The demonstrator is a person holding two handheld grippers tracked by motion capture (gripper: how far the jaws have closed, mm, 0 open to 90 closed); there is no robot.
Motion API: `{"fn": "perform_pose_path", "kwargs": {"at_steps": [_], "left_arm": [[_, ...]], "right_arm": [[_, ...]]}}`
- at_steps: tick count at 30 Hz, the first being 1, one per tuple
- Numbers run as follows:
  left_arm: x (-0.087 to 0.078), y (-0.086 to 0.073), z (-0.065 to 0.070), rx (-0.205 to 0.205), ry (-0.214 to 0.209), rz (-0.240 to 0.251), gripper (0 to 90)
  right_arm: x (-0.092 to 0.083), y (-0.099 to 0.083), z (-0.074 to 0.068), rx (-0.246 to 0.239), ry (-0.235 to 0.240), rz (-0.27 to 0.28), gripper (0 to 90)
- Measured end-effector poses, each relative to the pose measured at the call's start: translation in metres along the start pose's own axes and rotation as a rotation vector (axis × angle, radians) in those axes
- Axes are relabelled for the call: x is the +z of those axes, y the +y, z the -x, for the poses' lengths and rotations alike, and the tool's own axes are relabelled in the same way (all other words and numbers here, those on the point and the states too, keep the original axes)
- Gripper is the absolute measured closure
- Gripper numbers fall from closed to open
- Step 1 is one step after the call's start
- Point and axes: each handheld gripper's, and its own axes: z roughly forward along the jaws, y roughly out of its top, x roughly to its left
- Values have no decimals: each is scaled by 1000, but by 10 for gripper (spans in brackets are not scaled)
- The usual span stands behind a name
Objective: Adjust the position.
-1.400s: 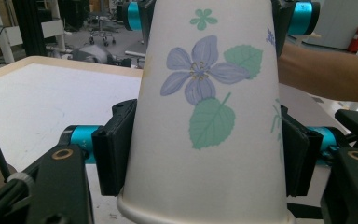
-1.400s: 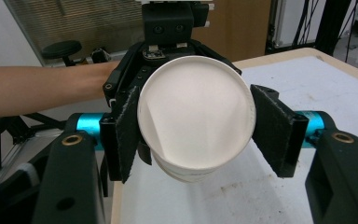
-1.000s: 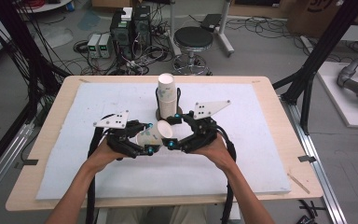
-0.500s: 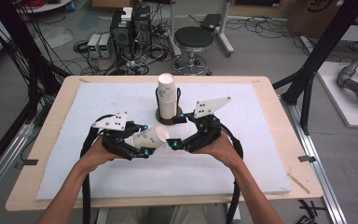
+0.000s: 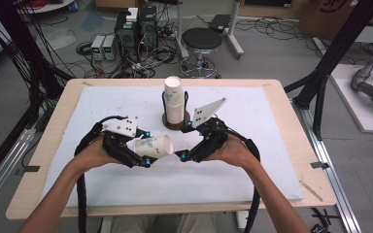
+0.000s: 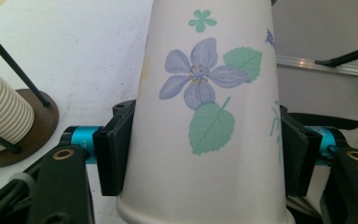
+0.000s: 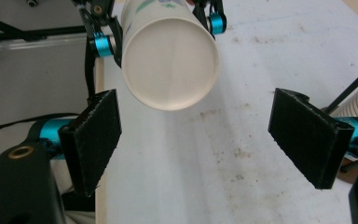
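A white paper cup with a blue flower print (image 5: 154, 146) lies on its side in my left gripper (image 5: 148, 148), a little above the white mat. Both black pads press its sides (image 6: 205, 116), so the left gripper (image 6: 200, 154) is shut on it. The cup's closed bottom (image 7: 168, 60) faces my right gripper (image 7: 200, 135). That gripper's jaws have just been opening and now stand wide with nothing between them. It sits just right of the cup (image 5: 185, 141). A stack of paper cups (image 5: 174, 99) stands on a brown wire-framed stand (image 5: 176, 122) behind both grippers.
A white mat (image 5: 272, 145) covers most of the wooden table (image 5: 291, 104). The cup stack (image 6: 2, 112) is close beside the left gripper. On the floor beyond the table are a black stool (image 5: 201, 41), electronics boxes (image 5: 136, 26) and cables.
The two grippers, close together at the cup, have drawn apart. The right gripper's jaws have spread and backed off to the right. The left gripper has lifted slightly with the cup.
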Motion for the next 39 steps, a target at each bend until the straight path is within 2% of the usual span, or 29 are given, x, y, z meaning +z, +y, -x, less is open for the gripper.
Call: {"fn": "perform_pose_path", "kwargs": {"at_steps": [2,3,4,5,6,7,8,9,10,12,15,18,20,23,29,39], "left_arm": [[-1,2,0,9,1,-30,323],[-2,4,1,8,0,-60,323],[-2,4,1,8,0,-60,323],[-2,5,1,15,0,-84,323],[-2,6,1,13,-1,-96,323],[-1,8,1,18,2,-144,323],[-1,8,1,18,2,-144,323],[-1,12,1,29,1,-200,323],[-1,12,1,29,1,-200,323],[1,17,1,43,-8,-253,323],[4,22,2,50,-8,-290,323],[6,28,3,55,-19,-338,323],[9,30,3,55,-15,-375,323],[12,34,2,50,-14,-431,323],[17,37,0,44,-19,-460,323],[23,42,0,47,-13,-491,323]], "right_arm": [[-1,1,0,-8,1,-19,173],[-1,2,0,-15,-2,-48,174],[-1,2,0,-15,-2,-48,174],[0,3,0,-29,-15,-79,174],[0,3,0,-29,-15,-79,174],[1,5,-1,-38,-12,-112,174],[1,5,-1,-38,-12,-112,174],[4,8,-1,-57,-27,-144,174],[4,8,-1,-57,-27,-144,174],[7,10,-2,-67,-27,-179,174],[14,14,-4,-107,-24,-241,174],[19,15,-4,-122,-24,-261,174],[23,16,-5,-117,-17,-298,174],[29,17,-7,-139,-20,-349,174],[36,23,-10,-173,-28,-392,174],[45,28,-14,-203,-28,-417,174]]}}
